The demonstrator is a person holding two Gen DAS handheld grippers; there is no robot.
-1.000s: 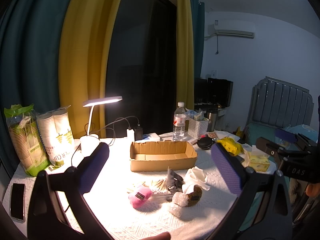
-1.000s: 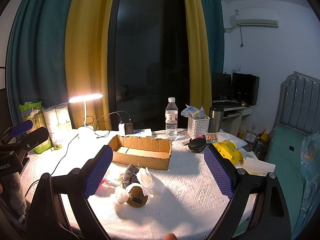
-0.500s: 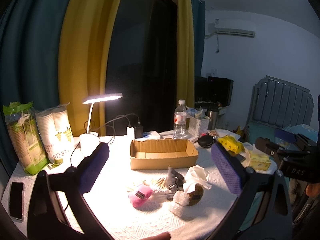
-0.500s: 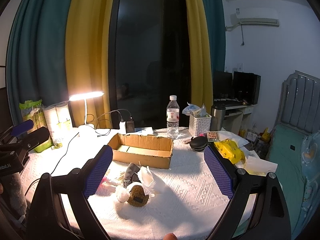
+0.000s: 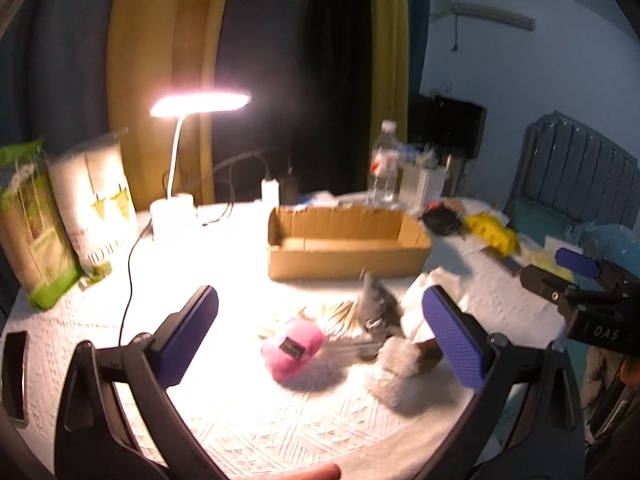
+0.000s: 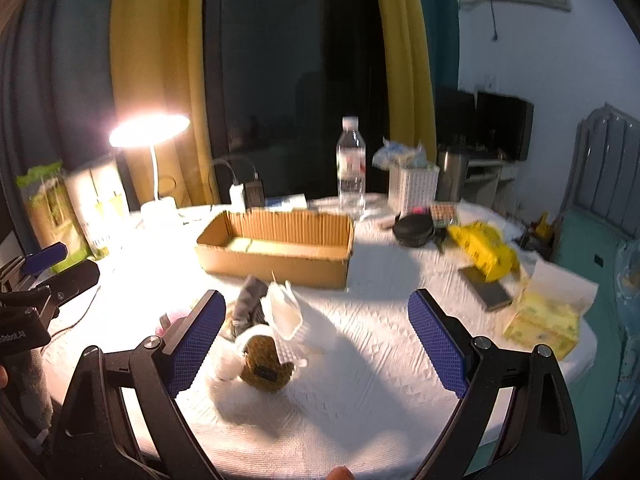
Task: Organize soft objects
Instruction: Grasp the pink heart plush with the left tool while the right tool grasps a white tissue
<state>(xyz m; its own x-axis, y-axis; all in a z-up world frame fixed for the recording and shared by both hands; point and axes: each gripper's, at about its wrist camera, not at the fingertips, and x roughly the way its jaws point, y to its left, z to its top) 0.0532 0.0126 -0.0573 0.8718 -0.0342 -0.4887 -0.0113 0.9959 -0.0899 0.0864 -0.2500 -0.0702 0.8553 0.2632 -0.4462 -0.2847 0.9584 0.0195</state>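
Note:
A small heap of soft things lies on the white tablecloth: a pink plush (image 5: pixel 291 347), a grey cloth piece (image 5: pixel 376 308), a brown and white plush (image 6: pixel 264 364) and a white cloth (image 6: pixel 285 314). Behind the heap stands an open cardboard box (image 5: pixel 348 242) (image 6: pixel 276 246), nothing visible inside it. My left gripper (image 5: pixel 320 344) is open, its blue pads either side of the heap, above the table. My right gripper (image 6: pixel 316 340) is open too, with the brown plush near its left pad. Each gripper shows at the edge of the other's view.
A lit desk lamp (image 5: pixel 182 184) with its cable, paper cup sleeves (image 5: pixel 94 208) and a green bag stand at the left. A water bottle (image 6: pixel 351 168), a white basket (image 6: pixel 414 186), a black case (image 6: pixel 414 229), a yellow bag (image 6: pixel 482 250) and a tissue box (image 6: pixel 546 320) crowd the back and right. A phone (image 5: pixel 14 376) lies far left.
Both views have tilted down and drawn closer to the table, so the heap and box look larger and lower. The frames are now motion-blurred. Both grippers stay open.

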